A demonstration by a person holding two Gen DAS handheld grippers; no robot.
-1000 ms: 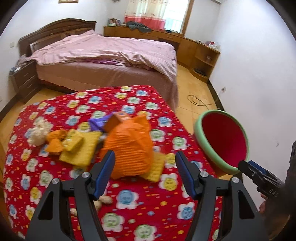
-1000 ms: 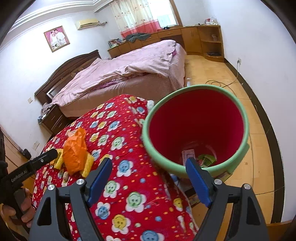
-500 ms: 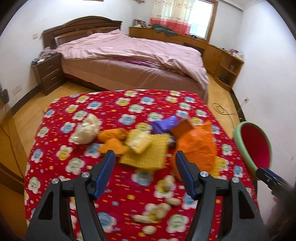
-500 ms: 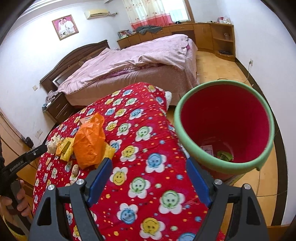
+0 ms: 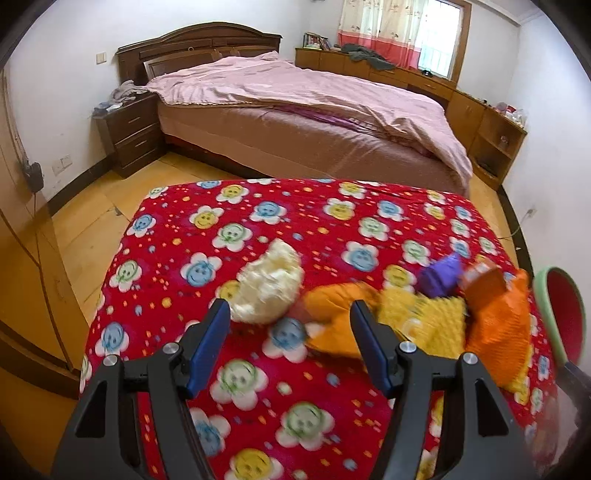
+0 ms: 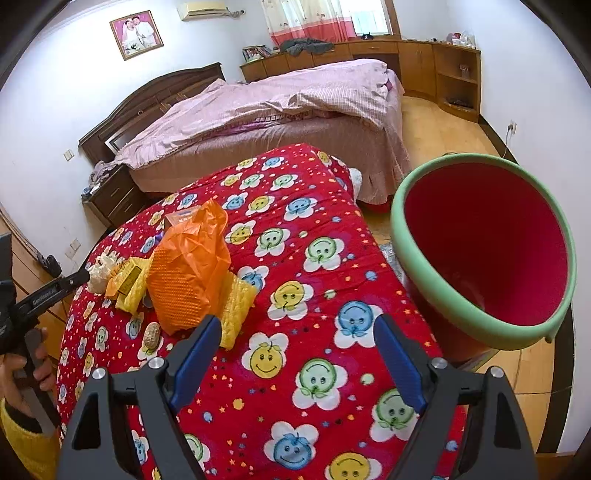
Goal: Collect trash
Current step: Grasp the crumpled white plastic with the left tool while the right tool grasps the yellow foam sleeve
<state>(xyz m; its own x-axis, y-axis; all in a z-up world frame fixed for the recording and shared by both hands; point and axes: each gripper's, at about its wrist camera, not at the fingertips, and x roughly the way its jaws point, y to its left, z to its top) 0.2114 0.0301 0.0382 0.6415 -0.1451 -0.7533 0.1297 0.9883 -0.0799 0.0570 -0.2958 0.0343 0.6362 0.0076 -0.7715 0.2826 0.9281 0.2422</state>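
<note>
Left wrist: left tongs [image 5: 290, 326] empty over white wad [image 5: 267, 288].

Surface: table under a red flower-print cloth [image 6: 314, 295]
Centre-left: orange plastic bag [image 6: 192, 266], upright, crumpled
Touching bag, near side: yellow bubble mailer [image 6: 236, 310]
Left of bag: yellow packet [image 6: 127, 280], white crumpled wad [image 5: 266, 288]
Far side of bag: purple wrapper [image 5: 441, 277]
Near-left: peanut shell [image 6: 151, 338]
Floor, right of table: green-rimmed red bin [image 6: 480, 258]

Home bedroom: bed [image 5: 314, 122], nightstand [image 5: 129, 133], framed portrait [image 6: 136, 34]
</note>
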